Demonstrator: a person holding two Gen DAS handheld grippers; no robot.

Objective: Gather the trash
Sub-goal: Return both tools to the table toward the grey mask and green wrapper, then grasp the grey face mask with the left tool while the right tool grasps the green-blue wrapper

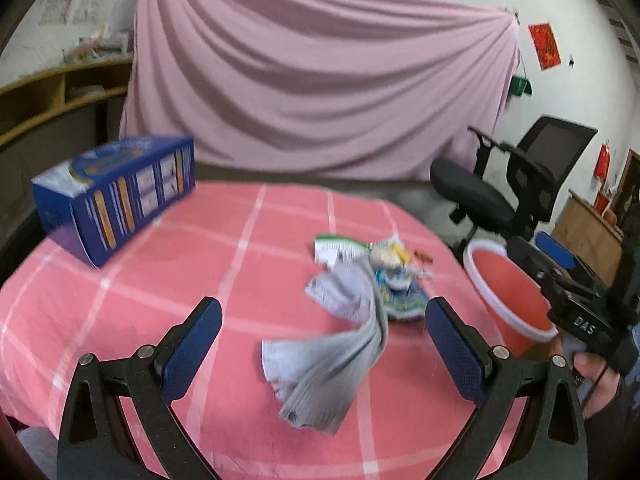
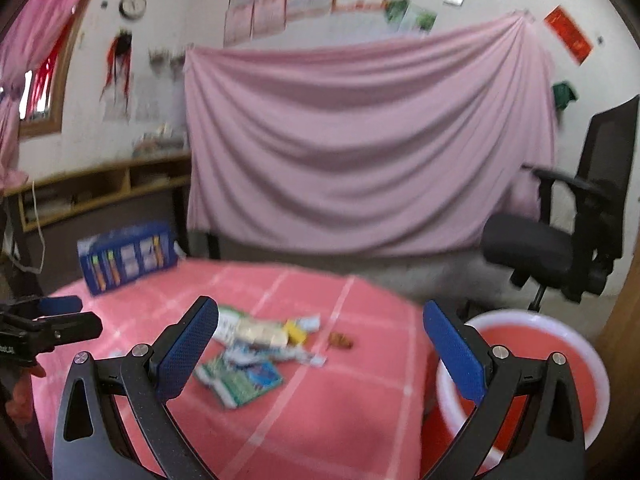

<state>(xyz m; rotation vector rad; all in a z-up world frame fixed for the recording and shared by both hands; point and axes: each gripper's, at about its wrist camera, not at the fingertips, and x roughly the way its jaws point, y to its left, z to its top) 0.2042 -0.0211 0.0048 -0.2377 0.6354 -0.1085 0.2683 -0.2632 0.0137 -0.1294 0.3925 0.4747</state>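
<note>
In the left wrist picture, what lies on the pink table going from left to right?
Blue box → grey crumpled paper → pile of wrappers → small brown scrap → red bucket at the table's right edge.

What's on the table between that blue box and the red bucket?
In the left wrist view, a trash pile of wrappers and crumpled paper lies between the blue box and red bucket.

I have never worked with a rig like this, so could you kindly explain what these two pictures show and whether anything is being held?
A person holds two hand-held grippers, each carrying a camera looking along its blue fingers. One picture is from the left gripper, the other from the right gripper. Both are open and hold nothing. On the pink checked tablecloth lie a crumpled paper, a heap of wrappers and a blue box. A red bucket stands at the table's right edge.
</note>
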